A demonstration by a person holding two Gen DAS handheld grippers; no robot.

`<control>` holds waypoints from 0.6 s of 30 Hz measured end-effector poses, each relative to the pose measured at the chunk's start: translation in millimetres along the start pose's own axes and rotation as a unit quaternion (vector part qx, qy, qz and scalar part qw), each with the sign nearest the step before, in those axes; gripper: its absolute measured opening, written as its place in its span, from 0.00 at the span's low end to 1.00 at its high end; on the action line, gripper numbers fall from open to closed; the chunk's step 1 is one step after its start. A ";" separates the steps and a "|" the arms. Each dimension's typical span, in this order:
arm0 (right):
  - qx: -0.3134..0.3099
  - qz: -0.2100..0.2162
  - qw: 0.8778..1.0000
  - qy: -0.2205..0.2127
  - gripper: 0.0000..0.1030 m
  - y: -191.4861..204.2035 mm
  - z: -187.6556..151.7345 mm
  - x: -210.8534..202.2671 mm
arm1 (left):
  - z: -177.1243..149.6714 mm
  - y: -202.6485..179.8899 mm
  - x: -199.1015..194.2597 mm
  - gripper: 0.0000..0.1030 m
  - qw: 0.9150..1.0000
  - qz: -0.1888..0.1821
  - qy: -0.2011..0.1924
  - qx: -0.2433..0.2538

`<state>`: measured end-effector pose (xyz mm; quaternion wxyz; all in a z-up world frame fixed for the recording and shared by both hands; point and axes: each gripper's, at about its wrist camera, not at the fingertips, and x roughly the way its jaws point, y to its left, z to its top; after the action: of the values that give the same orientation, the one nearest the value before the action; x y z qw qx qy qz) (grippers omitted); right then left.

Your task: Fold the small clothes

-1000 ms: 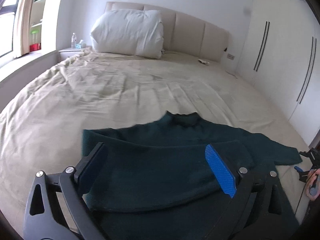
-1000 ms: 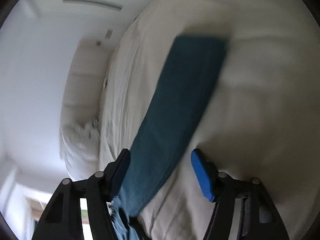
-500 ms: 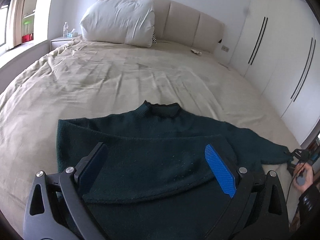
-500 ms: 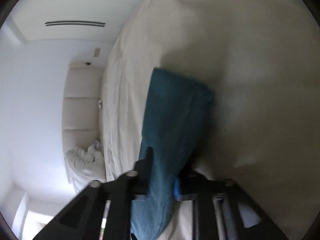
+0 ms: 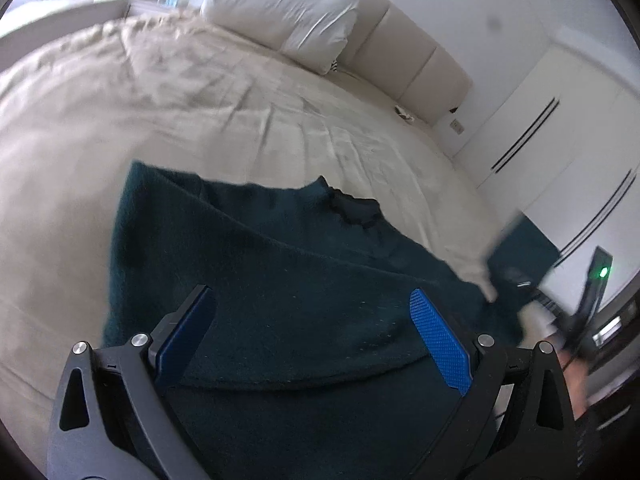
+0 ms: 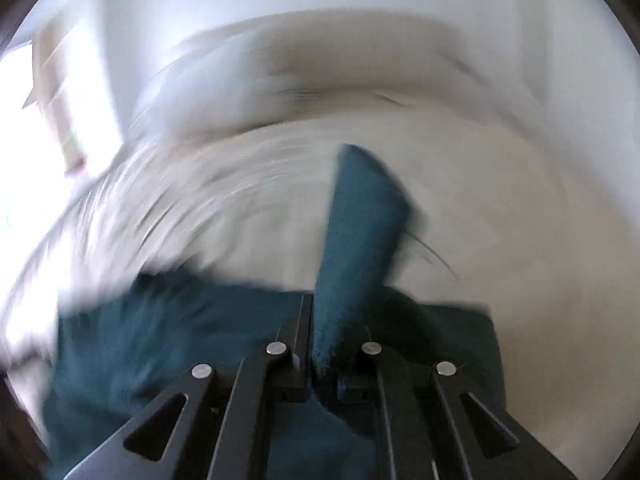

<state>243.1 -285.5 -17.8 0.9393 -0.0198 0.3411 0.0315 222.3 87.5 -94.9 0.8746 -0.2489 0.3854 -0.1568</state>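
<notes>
- The dark green sweater (image 5: pixel 304 288) lies flat on the beige bedsheet (image 5: pixel 200 120), collar toward the pillow (image 5: pixel 288 20); one sleeve (image 6: pixel 360 232) is lifted off the bed.
- I judge the knit soft, limp and light (it will sag and slide off a loose pinch), so the cuff or a hem edge is the place to take it.
- My right gripper (image 6: pixel 320 344) is clamped on that sleeve, which stands up between its fingers.
- My left gripper (image 5: pixel 312 332) hangs over the sweater's body, fingers spread wide, gripping nothing; whether they touch the knit I cannot tell.
</notes>
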 end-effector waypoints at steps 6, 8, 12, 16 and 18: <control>-0.152 -0.017 0.988 0.011 0.08 108.1 -29.2 30.3 | 8.5 7.5 26.2 0.96 0.989 -0.102 0.069 -0.086; -0.170 -0.022 0.985 0.016 0.08 119.0 -39.5 32.9 | 5.3 8.9 46.8 0.96 0.976 -0.138 0.115 -0.125; -0.161 -0.024 0.987 0.015 0.08 123.7 -51.0 20.4 | -3.0 7.3 70.2 0.96 0.956 -0.182 0.149 -0.176; -0.167 -0.021 0.986 0.009 0.08 139.5 -67.5 3.8 | -1.0 -1.9 89.8 0.96 0.946 -0.202 0.171 -0.188; -0.168 -0.014 0.986 0.009 0.08 143.8 -67.9 2.6 | 2.5 -0.9 97.8 0.90 0.943 -0.204 0.174 -0.198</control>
<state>191.3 -146.0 -73.7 0.9197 -0.1825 0.3394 0.0750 288.0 41.9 -151.3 0.6762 -0.4593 0.4960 -0.2929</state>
